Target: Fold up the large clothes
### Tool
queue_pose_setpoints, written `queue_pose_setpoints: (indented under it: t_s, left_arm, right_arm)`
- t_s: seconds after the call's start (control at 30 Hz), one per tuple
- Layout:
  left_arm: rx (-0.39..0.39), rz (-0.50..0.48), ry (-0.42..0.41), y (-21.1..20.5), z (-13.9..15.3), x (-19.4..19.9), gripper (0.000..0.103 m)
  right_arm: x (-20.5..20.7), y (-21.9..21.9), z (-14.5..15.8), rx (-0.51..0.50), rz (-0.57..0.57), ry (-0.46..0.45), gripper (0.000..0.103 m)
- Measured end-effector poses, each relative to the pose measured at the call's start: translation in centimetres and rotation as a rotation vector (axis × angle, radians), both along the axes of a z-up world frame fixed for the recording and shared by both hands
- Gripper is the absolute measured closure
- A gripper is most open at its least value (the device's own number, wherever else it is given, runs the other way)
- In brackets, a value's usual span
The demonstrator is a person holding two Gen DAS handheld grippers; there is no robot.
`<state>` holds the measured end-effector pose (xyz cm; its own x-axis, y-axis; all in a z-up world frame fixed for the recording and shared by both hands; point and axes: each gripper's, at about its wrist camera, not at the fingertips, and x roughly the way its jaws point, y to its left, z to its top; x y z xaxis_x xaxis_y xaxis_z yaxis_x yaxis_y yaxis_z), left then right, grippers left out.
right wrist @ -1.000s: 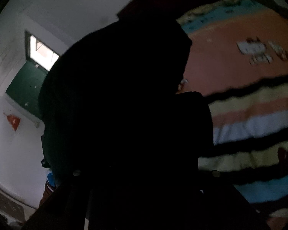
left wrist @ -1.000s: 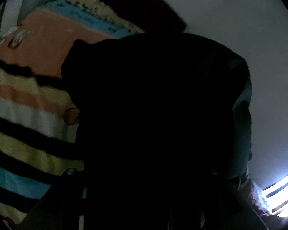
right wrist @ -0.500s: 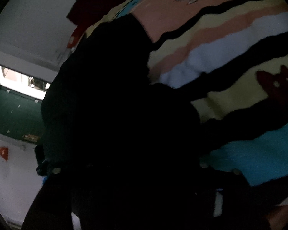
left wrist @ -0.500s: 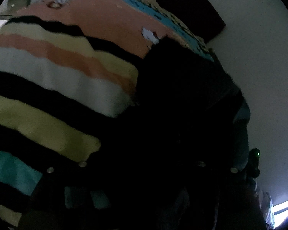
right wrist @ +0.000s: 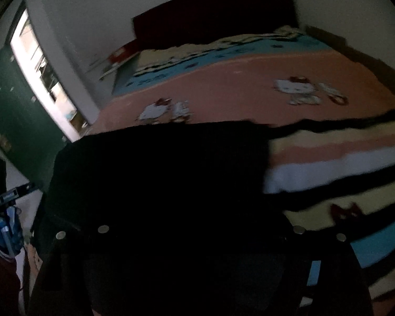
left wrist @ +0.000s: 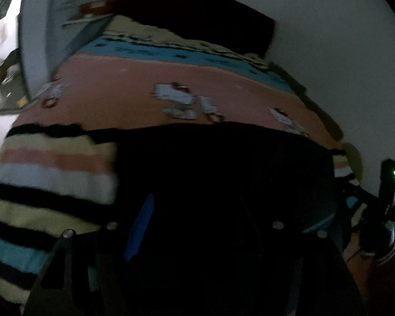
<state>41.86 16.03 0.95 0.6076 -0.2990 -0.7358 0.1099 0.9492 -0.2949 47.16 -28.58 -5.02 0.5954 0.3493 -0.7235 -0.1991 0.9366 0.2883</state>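
Note:
A large black garment (left wrist: 223, 163) lies spread flat across the striped blanket (left wrist: 52, 168) on the bed; the right wrist view shows this garment (right wrist: 158, 171) too. My left gripper (left wrist: 223, 226) hovers low over its near edge, jaws wide apart, the blue pad (left wrist: 139, 229) clear of the cloth. My right gripper (right wrist: 200, 237) sits over the garment's near edge as well, its jaws opening, with dark cloth below them but not pinched. It is too dark to see whether the fingertips touch the fabric.
The bed carries a pink sheet with cat prints (left wrist: 131, 87) and a dark headboard (left wrist: 197, 13) against a white wall. A green door (right wrist: 10, 105) and a bright window (right wrist: 39, 71) are at the left. The other tool's body with a green light (left wrist: 387, 181) shows at the right edge.
The black garment hung close in front of both cameras, gripped. Now it lies flat on the bed, both pairs of jaws have opened off it, and both views have swung toward the headboard.

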Motion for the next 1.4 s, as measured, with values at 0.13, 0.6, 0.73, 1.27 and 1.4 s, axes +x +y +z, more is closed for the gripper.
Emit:
queue_pose_setpoints:
  t_s: [0.13, 0.6, 0.73, 1.27, 1.4]
  left_arm:
    - [0.086, 0.005, -0.028, -5.0, -1.1, 2.9, 0.039]
    - [0.378, 0.137, -0.050, -8.2, -4.2, 7.8, 0.021]
    - [0.411, 0.140, -0.093, -8.7, -2.6, 4.9, 0.021]
    - [0.426, 0.214, -0.283, -10.0, 6.3, -13.0, 0.021]
    - [0.444, 0.223, -0.323, -10.7, 7.8, -17.8, 0.021]
  right_arm:
    - [1.4, 3.3, -0.9, -0.015, 0.033, 0.008, 0.020]
    - [7.0, 3.5, -3.4, -0.137, -0.105, 0.060, 0.014]
    - [4.7, 4.6, -1.5, -0.217, -0.067, -0.005, 0.014]
    - [-12.4, 5.9, 6.9, -0.236, -0.034, -0.150, 0.001]
    - [-16.5, 5.7, 8.1, -0.262, -0.039, -0.165, 0.000]
